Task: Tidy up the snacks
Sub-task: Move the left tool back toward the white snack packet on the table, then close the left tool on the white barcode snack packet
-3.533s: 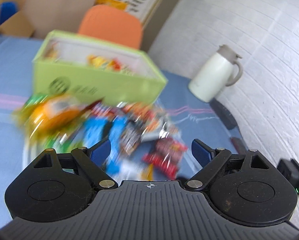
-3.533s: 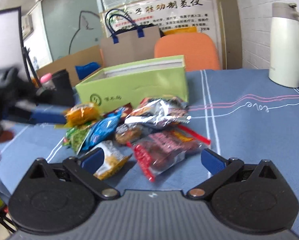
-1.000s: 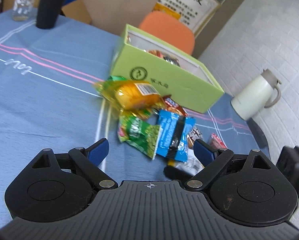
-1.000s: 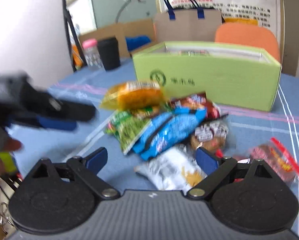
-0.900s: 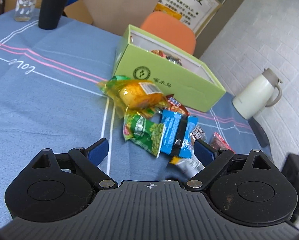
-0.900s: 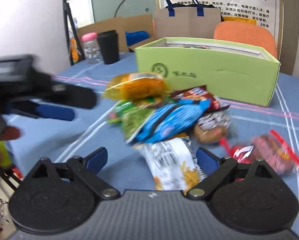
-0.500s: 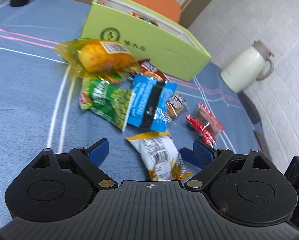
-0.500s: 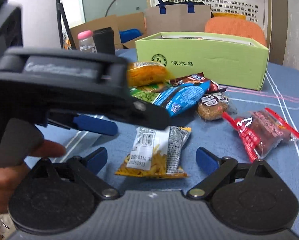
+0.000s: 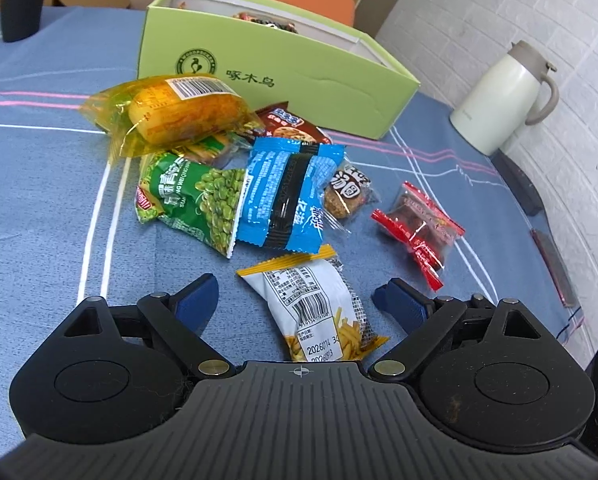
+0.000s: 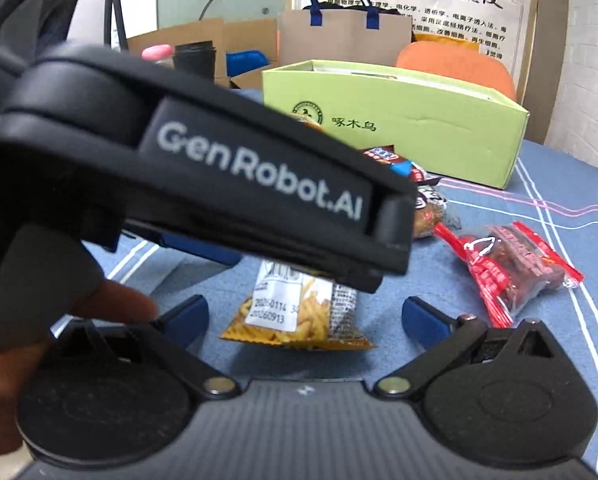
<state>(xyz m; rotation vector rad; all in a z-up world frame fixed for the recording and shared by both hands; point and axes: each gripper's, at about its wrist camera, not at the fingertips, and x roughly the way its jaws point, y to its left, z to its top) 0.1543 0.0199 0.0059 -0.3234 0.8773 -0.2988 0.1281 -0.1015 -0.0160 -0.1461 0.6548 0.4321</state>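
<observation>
A: Biggest first? Blue tablecloth point(image 9: 39, 208), then the green open box point(image 9: 283, 80) at the back, some snacks already inside.
B: White thermos jug point(image 9: 499, 112) off right, well apart. Black cup point(image 9: 19, 0) far left.
A: Loose snacks in front of the box: yellow cake pack point(image 9: 179, 112), green pea bag point(image 9: 195, 200), blue wafer pack point(image 9: 291, 196), red jerky pack point(image 9: 419, 228).
B: White fries packet point(image 9: 311, 300) lies nearest.
A: Left gripper point(image 9: 299, 300)?
B: Spread wide, fries packet between the pads, not pinched.
A: Right gripper point(image 10: 303, 316)?
B: Jaws opening, pads clear of the same packet. Left tool's body crosses its view.
</observation>
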